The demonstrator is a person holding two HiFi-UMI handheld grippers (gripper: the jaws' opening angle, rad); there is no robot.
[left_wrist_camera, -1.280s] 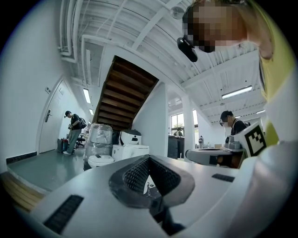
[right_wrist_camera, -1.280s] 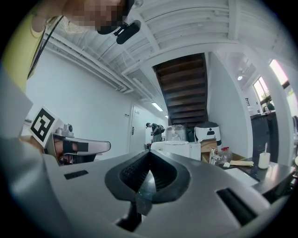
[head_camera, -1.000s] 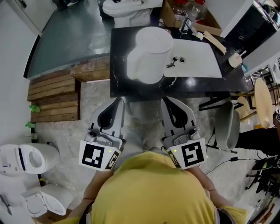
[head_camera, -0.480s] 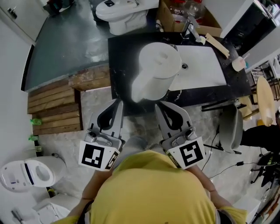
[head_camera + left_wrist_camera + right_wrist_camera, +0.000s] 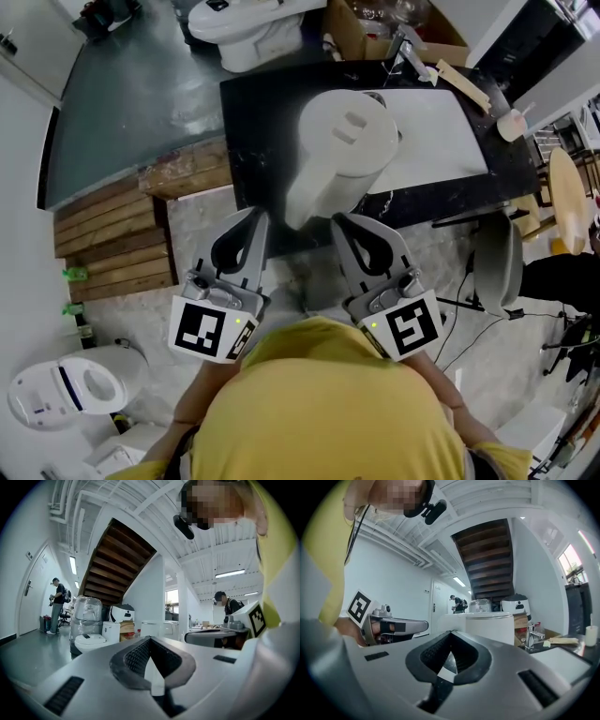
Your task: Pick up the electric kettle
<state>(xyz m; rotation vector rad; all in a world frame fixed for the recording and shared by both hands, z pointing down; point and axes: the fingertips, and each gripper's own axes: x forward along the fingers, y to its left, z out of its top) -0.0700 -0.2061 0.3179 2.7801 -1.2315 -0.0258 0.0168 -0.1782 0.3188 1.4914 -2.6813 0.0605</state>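
Observation:
The white electric kettle (image 5: 342, 150) stands on the black counter (image 5: 253, 112), at its front edge, left of a white sink basin. Both grippers are held level in front of the person's yellow shirt and point at the counter. In the head view the left gripper (image 5: 257, 216) ends just short of the counter's front edge, left of the kettle's base. The right gripper (image 5: 338, 221) ends just below the kettle's base. Both are shut and hold nothing. In the right gripper view the kettle (image 5: 494, 625) rises just beyond the shut tips (image 5: 451, 632). The left gripper (image 5: 151, 638) shows shut tips too.
A white sink basin (image 5: 436, 131) with a faucet (image 5: 403, 52) fills the counter's right part. A toilet (image 5: 234, 23) stands behind the counter, another (image 5: 75, 389) at lower left. A wooden pallet (image 5: 112, 244) lies at left, and a grey chair (image 5: 492, 267) at right.
The person and both grippers have come nearer to the counter. The kettle now looms larger, just beyond the tips. Both grippers stay shut.

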